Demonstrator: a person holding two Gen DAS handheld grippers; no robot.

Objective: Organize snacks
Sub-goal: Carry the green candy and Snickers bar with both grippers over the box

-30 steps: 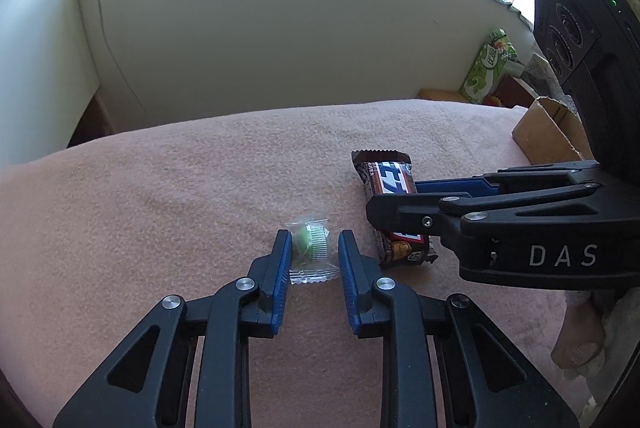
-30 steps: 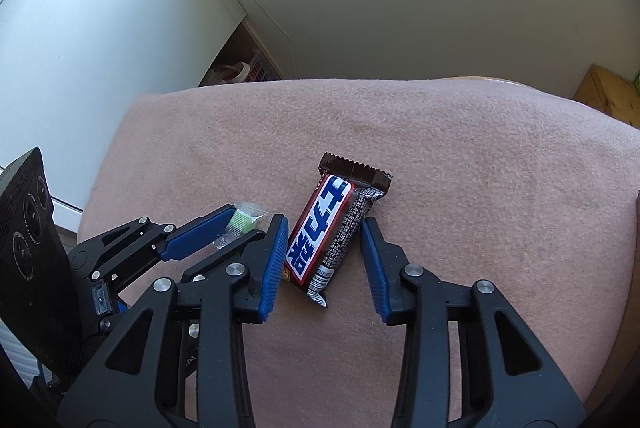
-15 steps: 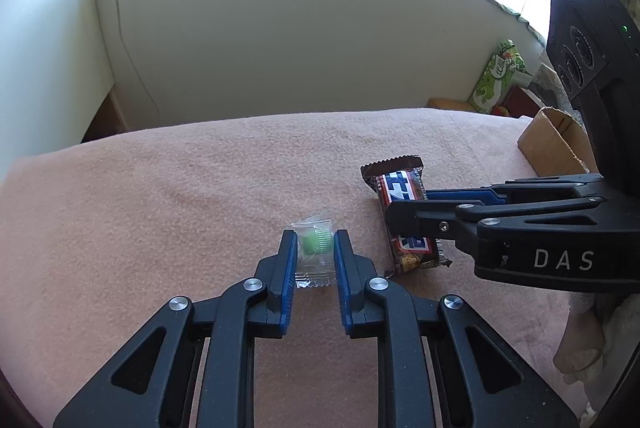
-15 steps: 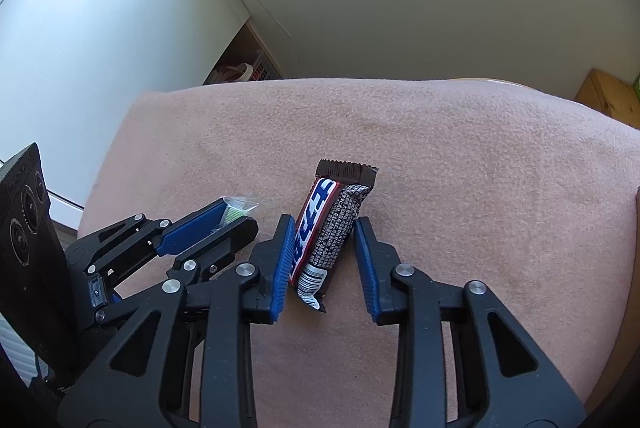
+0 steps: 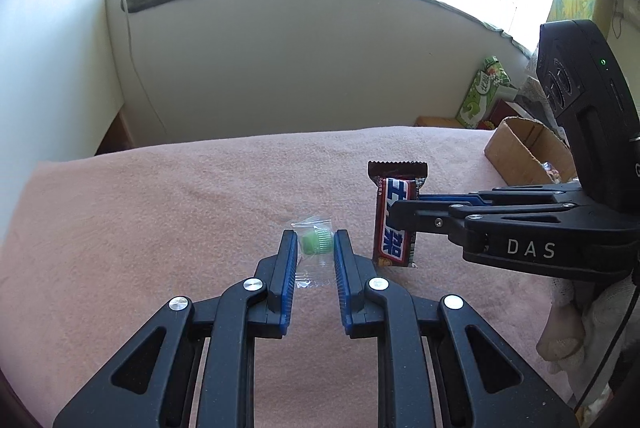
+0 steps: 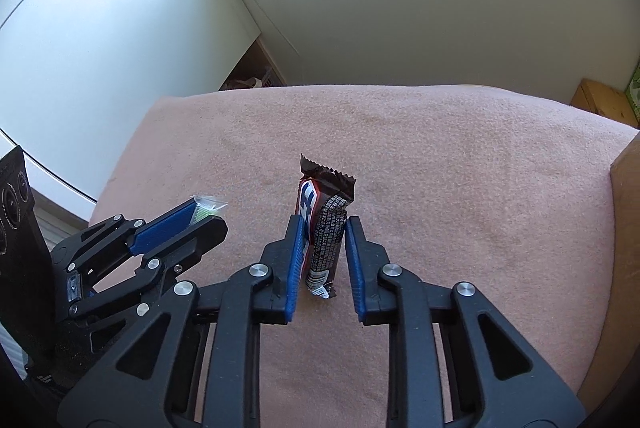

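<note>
Only "DAS" on right tongs (image 5: 404, 212)

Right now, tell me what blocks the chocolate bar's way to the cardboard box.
Nothing visible does. The right hand-held gripper grips the bar; only bare blanket lies between it and the box.

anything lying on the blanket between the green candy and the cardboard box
Only the chocolate bar, pinched on edge by the right gripper. The left wrist view shows it between the green candy and the cardboard box.
</note>
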